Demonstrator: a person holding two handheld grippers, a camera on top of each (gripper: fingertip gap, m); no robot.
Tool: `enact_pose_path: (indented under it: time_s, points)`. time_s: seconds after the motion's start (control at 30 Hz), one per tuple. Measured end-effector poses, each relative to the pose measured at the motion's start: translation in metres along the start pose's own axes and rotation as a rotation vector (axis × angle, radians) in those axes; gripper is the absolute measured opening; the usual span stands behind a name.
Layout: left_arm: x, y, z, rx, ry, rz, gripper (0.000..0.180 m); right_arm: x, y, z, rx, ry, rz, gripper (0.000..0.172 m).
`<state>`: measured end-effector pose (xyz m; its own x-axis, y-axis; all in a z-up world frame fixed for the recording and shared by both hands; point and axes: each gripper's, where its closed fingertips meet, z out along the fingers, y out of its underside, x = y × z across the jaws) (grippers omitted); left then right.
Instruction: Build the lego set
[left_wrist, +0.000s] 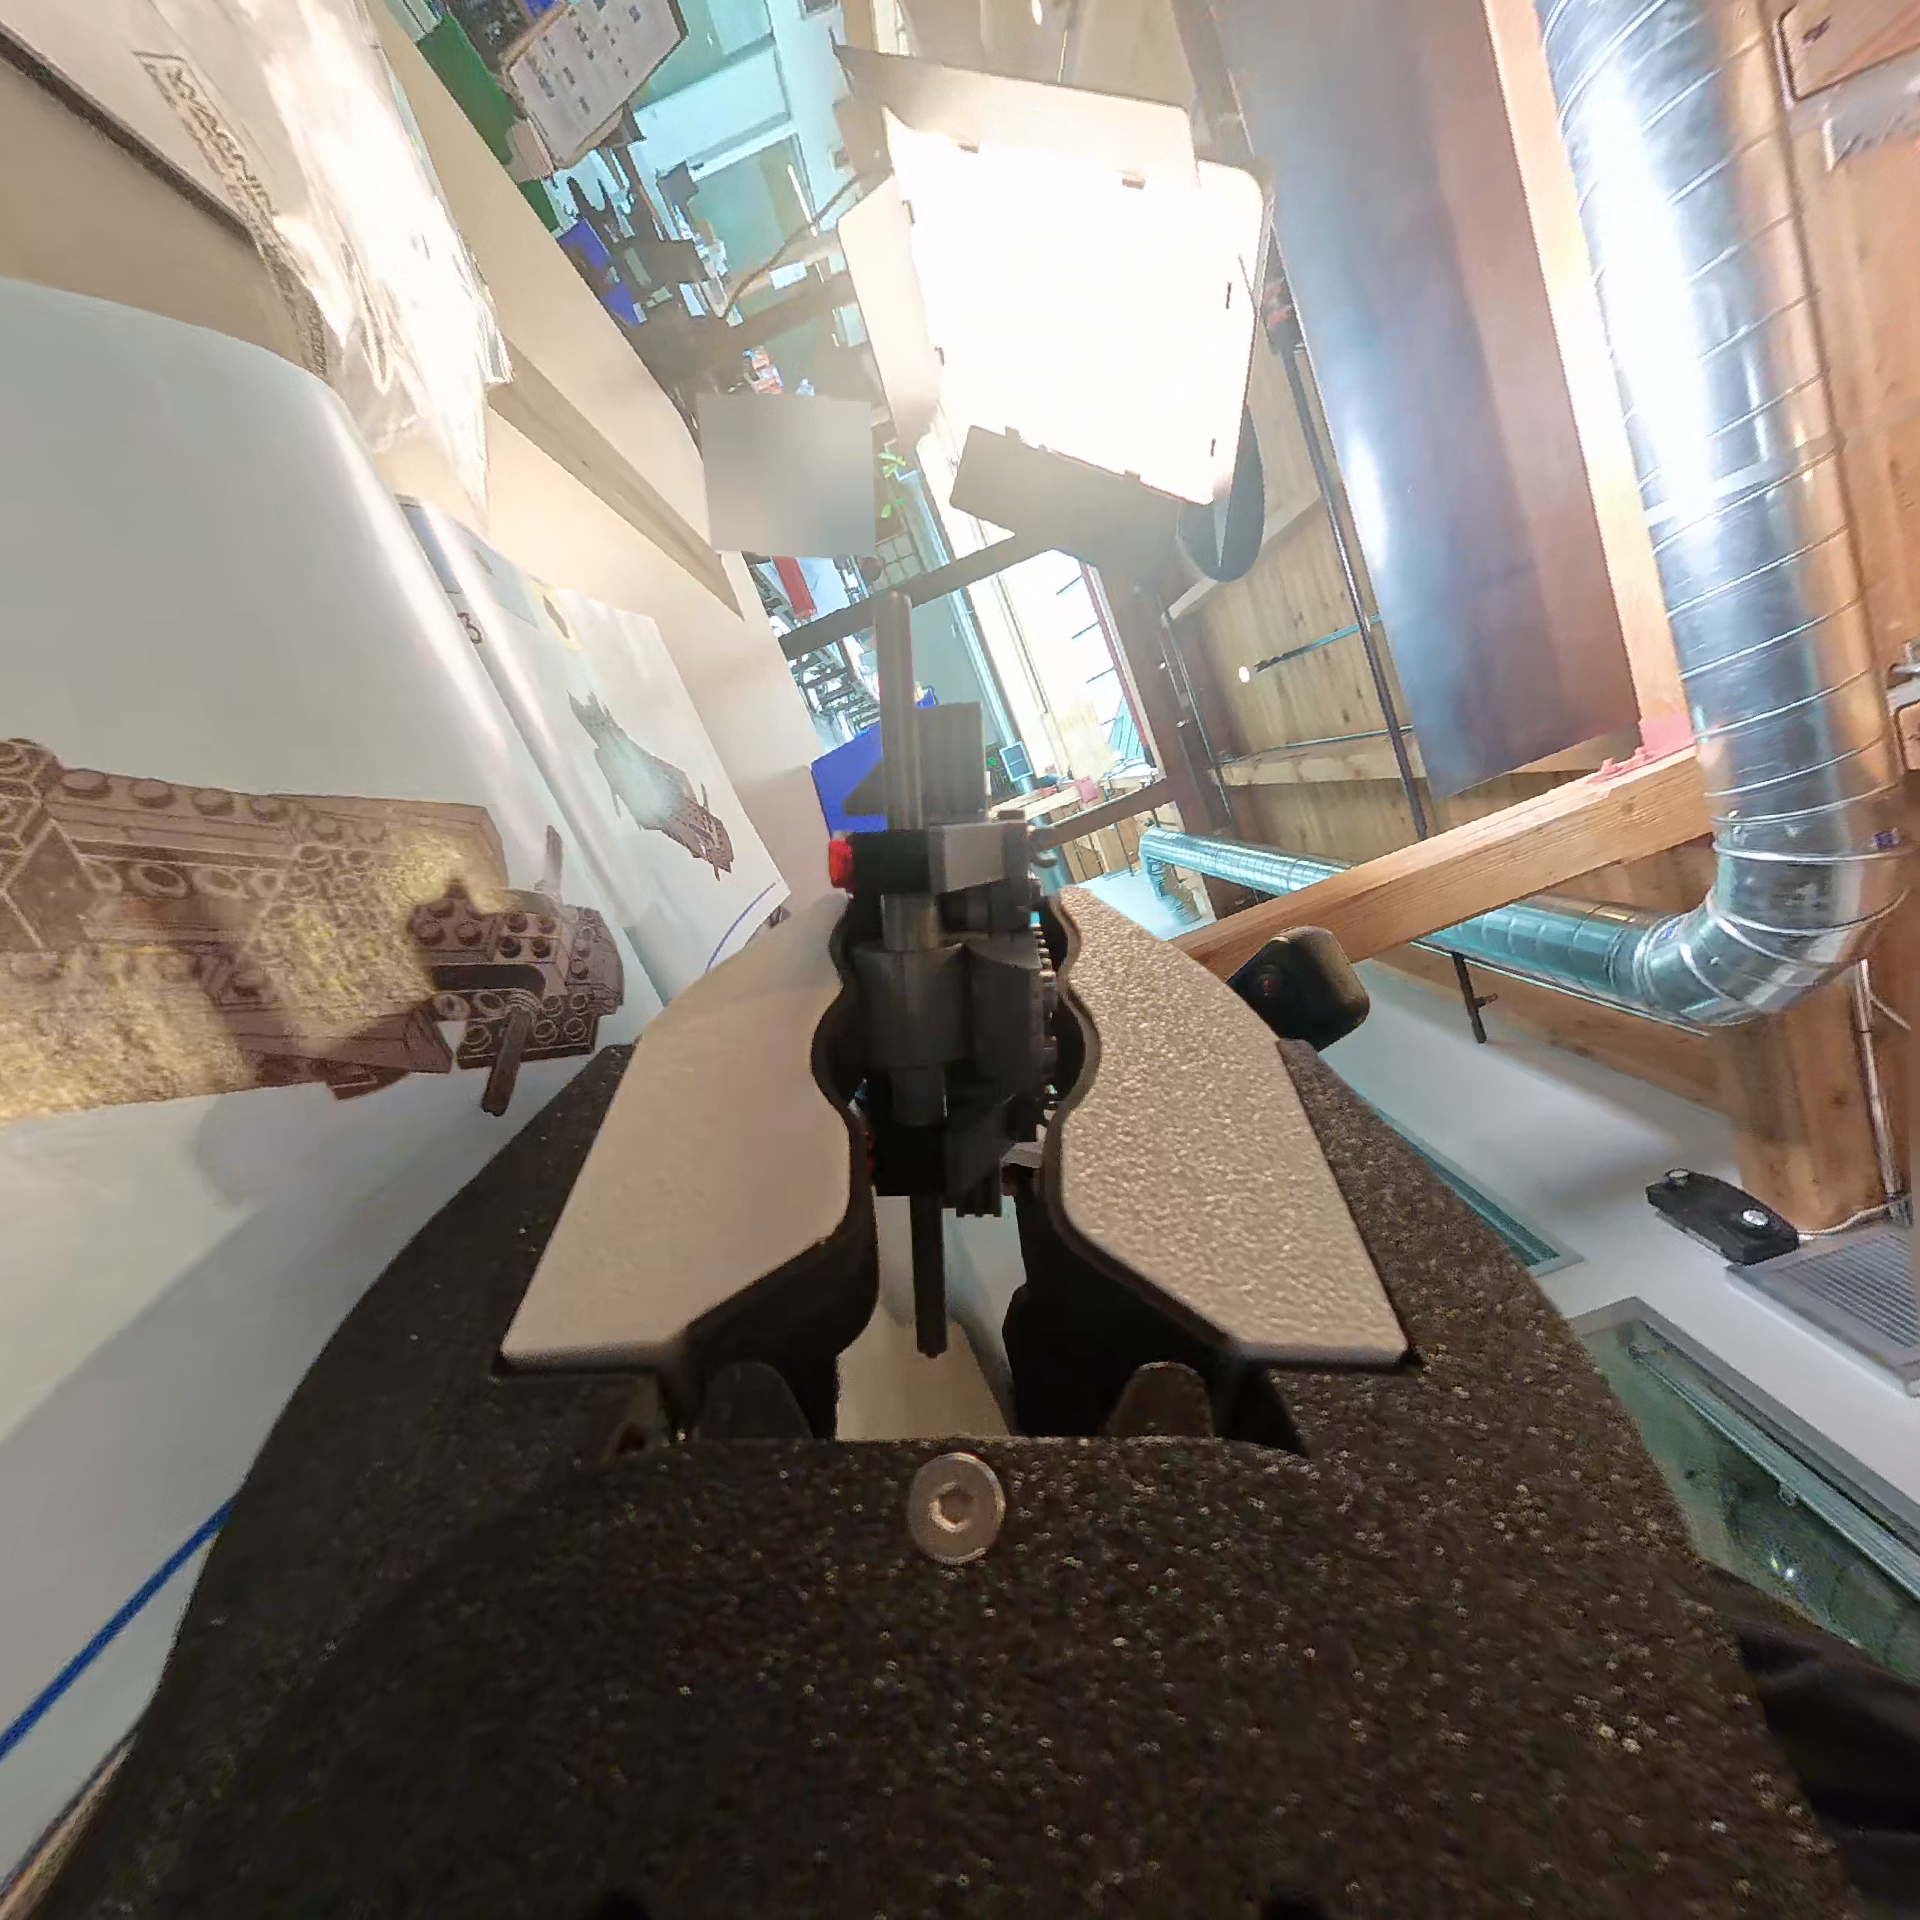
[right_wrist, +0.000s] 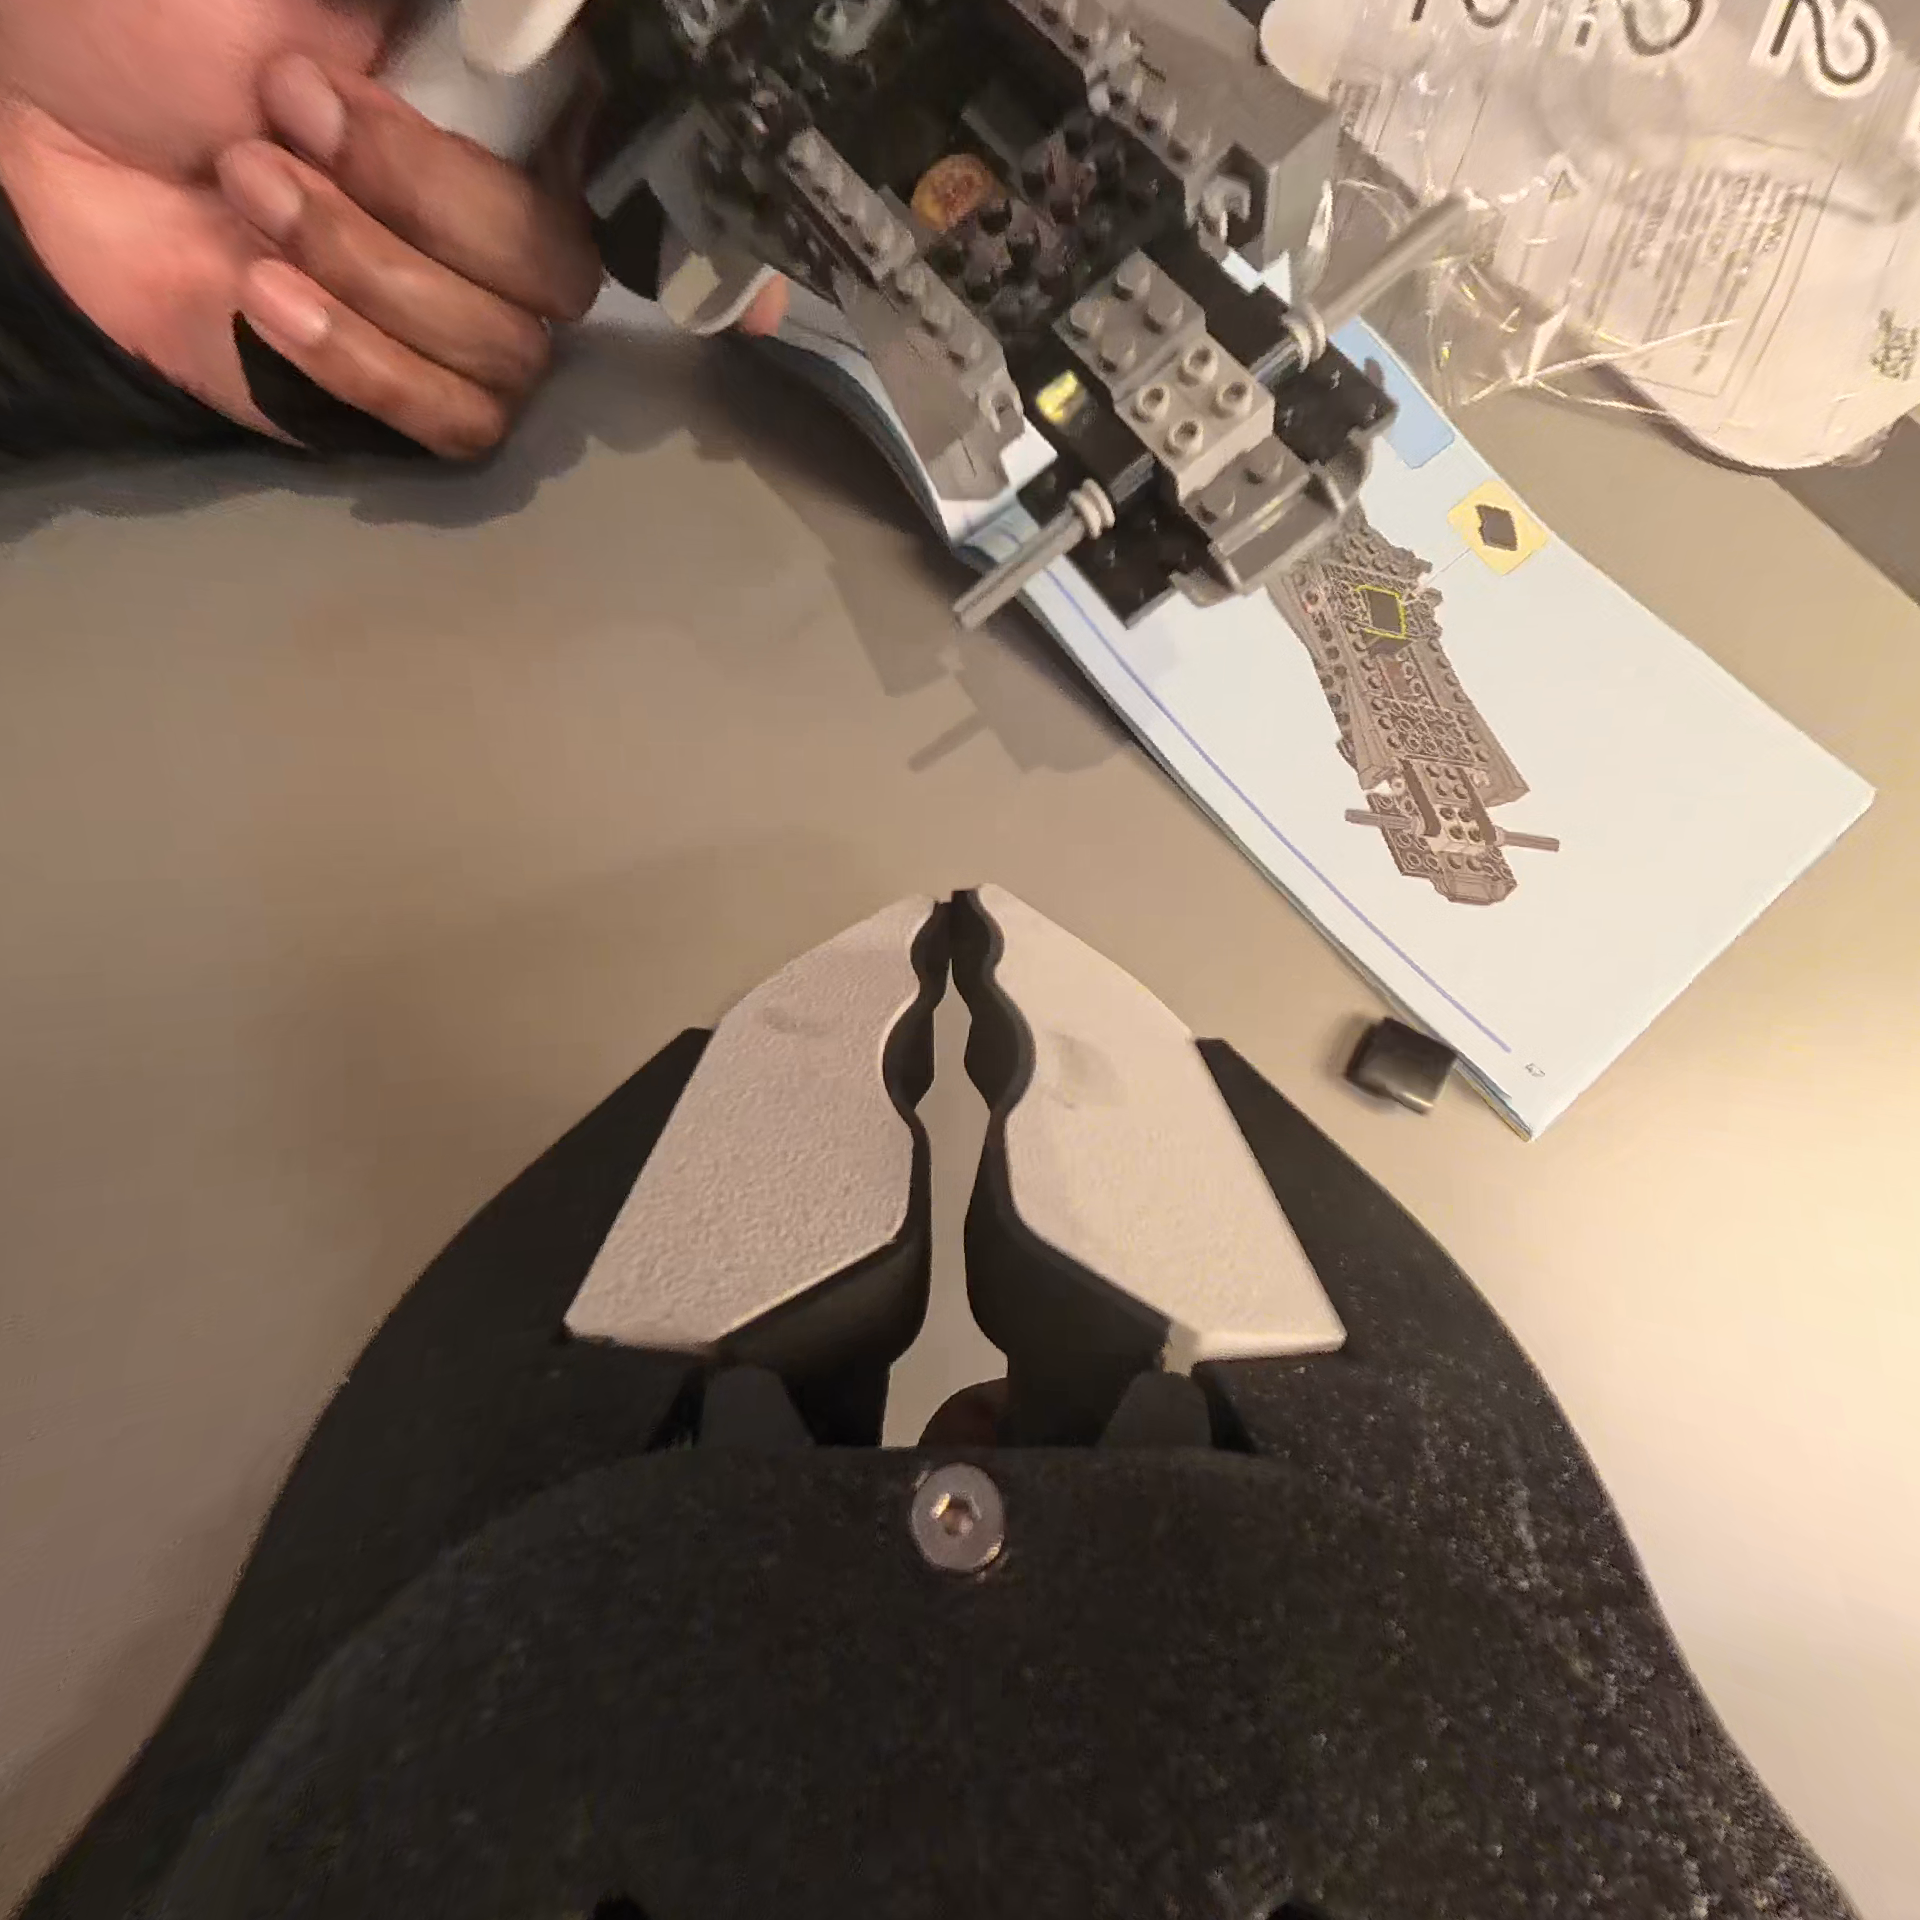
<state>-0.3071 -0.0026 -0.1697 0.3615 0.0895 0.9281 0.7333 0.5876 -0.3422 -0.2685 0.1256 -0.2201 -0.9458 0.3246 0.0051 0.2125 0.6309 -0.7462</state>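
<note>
My left gripper (left_wrist: 945, 920) is shut on the grey and black lego model (left_wrist: 940, 997), with both pads pressed against its sides. A long grey axle (left_wrist: 899, 727) sticks out ahead of the model. In the right wrist view the same model (right_wrist: 1039, 312) hangs over the open instruction booklet (right_wrist: 1558, 779), next to a person's hand (right_wrist: 260, 239). My right gripper (right_wrist: 956, 902) is shut, with nothing between its tips, low over the beige table (right_wrist: 416, 779). A small black lego piece (right_wrist: 1397, 1065) lies on the table by the booklet's near corner, to the right of my right gripper.
A crumpled clear plastic bag (right_wrist: 1610, 208) lies at the far right of the table. The booklet pages (left_wrist: 260, 935) fill the left of the left wrist view. A bright light panel (left_wrist: 1060, 301) stands beyond the table. My right fingertips sit around 15 centimeters from my left ones.
</note>
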Motion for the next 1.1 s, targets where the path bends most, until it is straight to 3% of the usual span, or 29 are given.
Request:
enact_pose_path:
  time_s: [0.13,0.33,0.5,0.77,0.97,1.1]
  points:
    - [0.000,0.003,0.001,-0.017,-0.007,0.014,0.032,0.023,0.011,-0.005,-0.028,0.129,0.038,0.002]
    - [-0.002,0.006,0.004,-0.031,-0.029,0.036,0.032,0.079,0.031,-0.016,-0.067,0.437,0.391,0.028]
    - [-0.003,0.005,0.004,-0.035,-0.027,0.023,0.032,0.102,0.049,-0.020,-0.089,0.584,0.530,0.029]
    - [-0.004,0.006,0.005,-0.042,-0.034,0.019,0.032,0.092,0.047,0.004,-0.136,0.447,0.430,0.031]
    - [-0.004,0.005,0.004,-0.039,-0.030,0.011,0.032,0.020,0.031,0.022,-0.167,0.090,0.107,0.023]
    - [-0.005,0.004,0.004,-0.039,-0.029,0.006,0.032,0.005,0.023,0.012,-0.164,0.089,0.002,0.026]
